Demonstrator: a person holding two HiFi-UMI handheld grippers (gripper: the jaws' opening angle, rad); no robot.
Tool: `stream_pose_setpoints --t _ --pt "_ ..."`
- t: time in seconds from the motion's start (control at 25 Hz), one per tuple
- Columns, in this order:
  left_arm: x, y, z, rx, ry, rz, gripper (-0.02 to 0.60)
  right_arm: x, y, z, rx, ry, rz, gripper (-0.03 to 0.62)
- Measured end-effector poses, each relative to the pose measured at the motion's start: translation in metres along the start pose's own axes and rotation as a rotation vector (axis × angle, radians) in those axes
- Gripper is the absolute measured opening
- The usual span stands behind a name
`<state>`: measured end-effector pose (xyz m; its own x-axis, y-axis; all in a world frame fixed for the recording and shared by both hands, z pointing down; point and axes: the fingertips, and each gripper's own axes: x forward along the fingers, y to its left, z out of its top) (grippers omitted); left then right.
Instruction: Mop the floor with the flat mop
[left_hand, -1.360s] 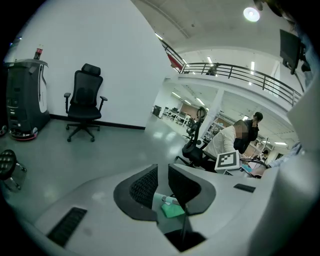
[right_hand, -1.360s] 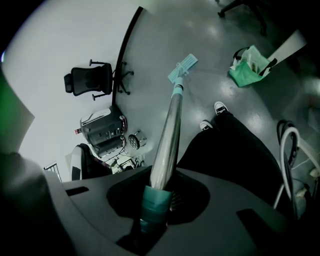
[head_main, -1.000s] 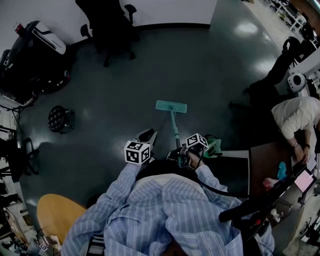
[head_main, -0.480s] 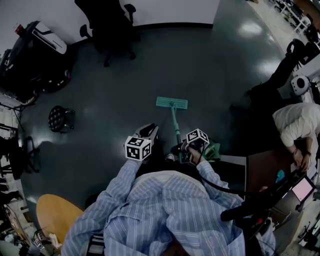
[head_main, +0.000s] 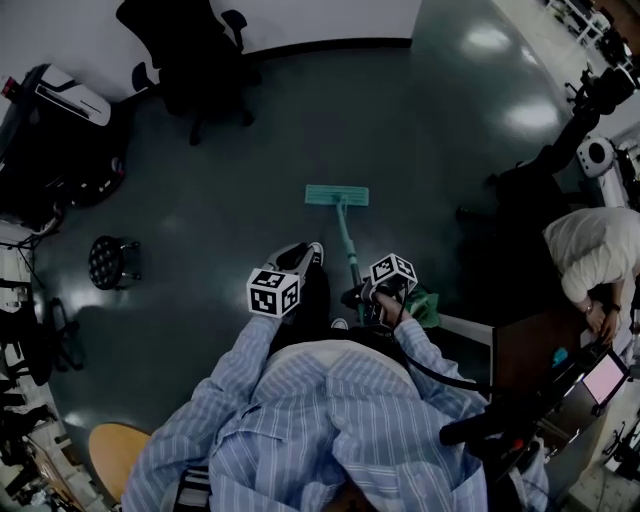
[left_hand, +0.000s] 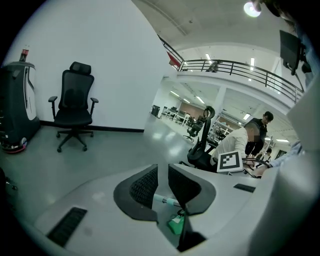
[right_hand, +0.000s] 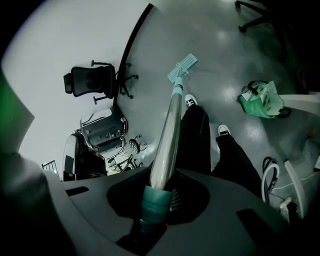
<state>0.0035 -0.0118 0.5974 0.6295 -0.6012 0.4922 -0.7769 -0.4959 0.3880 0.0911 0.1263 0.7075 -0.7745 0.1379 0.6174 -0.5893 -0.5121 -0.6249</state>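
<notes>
the left gripper (left_hand: 162, 175) hung free, its jaws a narrow slot apart with nothing between them; the mop handle (left_hand: 165, 201) showed only beyond them, off to that gripper's right and below. so all the steering fell to one tool, and that looked like the first risk: a long pole driven from its top end alone could twist or wander.

ahead of the right gripper (right_hand: 157, 192) the handle ran down and away to the flat mop head (head_main: 337, 195), which lay on the dark floor (head_main: 220, 200) well in front of both grippers. the right gripper's jaws were clamped on the teal grip (right_hand: 152, 205) at the pole's upper end. if the pad dragged on the floor, the round grip could turn in the jaws and the head might tip onto an edge and skip.

just right of the pole, close under the right gripper, stood the person's own shoe (right_hand: 190, 100); a short pull back could catch it. further right of that gripper lay a green bag (right_hand: 260, 100) and a loose cable (right_hand: 267, 175), both likely to snag a wide sweep.
</notes>
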Motion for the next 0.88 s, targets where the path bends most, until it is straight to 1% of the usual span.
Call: stream_pose_setpoints --t 0.16,0.32,0.52,0.68,0.88 --pt "0.029 0.029 0.027 0.002 0.035 -0.025 0.069 -0.006 0.029 0.040 0.004 -0.003 -0.015 0.061" --pt "0.052 0.064 0.057 -0.008 0.063 -0.037 0.069 -0.013 0.068 0.084 0.013 -0.010 -0.020 0.061" --pt "0.087 0.104 0.093 -0.033 0.062 -0.041 0.069 -0.025 0.104 0.147 0.008 -0.014 -0.057 0.061" --pt "0.105 0.138 0.116 -0.052 0.065 -0.035 0.069 -0.028 0.135 0.193 0.012 -0.020 -0.071 0.061" --pt "0.128 0.182 0.143 -0.062 0.044 -0.023 0.069 -0.026 0.169 0.259 0.002 -0.040 -0.091 0.061"
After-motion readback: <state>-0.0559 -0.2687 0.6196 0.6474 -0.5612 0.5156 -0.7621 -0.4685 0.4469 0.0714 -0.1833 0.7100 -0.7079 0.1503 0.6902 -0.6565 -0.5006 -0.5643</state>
